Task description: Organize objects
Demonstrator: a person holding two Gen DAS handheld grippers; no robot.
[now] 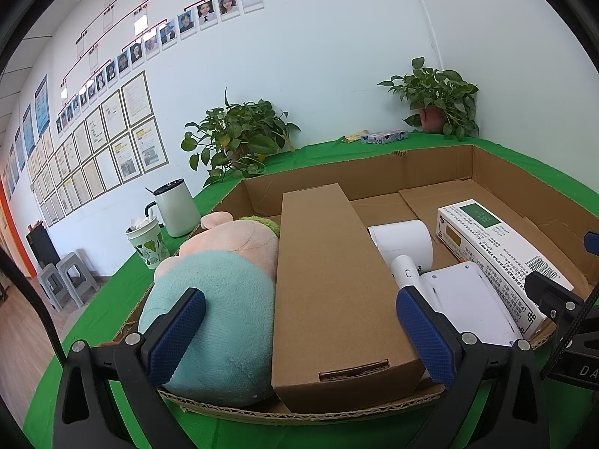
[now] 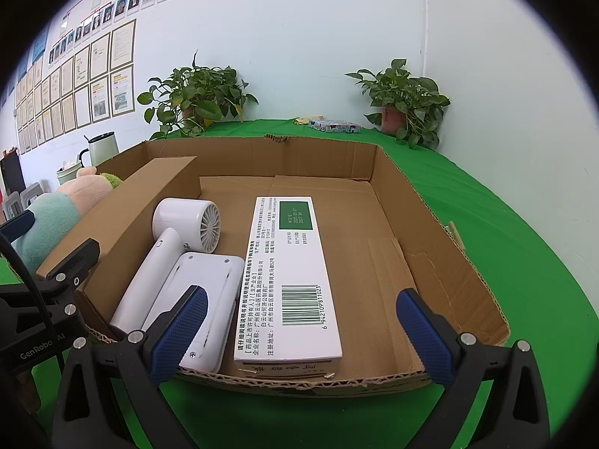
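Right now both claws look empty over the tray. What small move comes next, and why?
Probably draw the right claw back from the cardboard tray. Its jaws stand open and the white medicine box already lies flat inside beside the white hair dryer, apparently placed.

Right wrist: my jaws wide over the near edge of the box.

I see the right gripper (image 2: pixel 301 331) spread apart with nothing pressed between its pads. In the cardboard tray (image 2: pixel 430 232), the white medicine box (image 2: pixel 290 277) lies flat, the white hair dryer (image 2: pixel 176 247) beside it against the brown carton (image 2: pixel 127 220), and the white flat device (image 2: pixel 209 299) between them.
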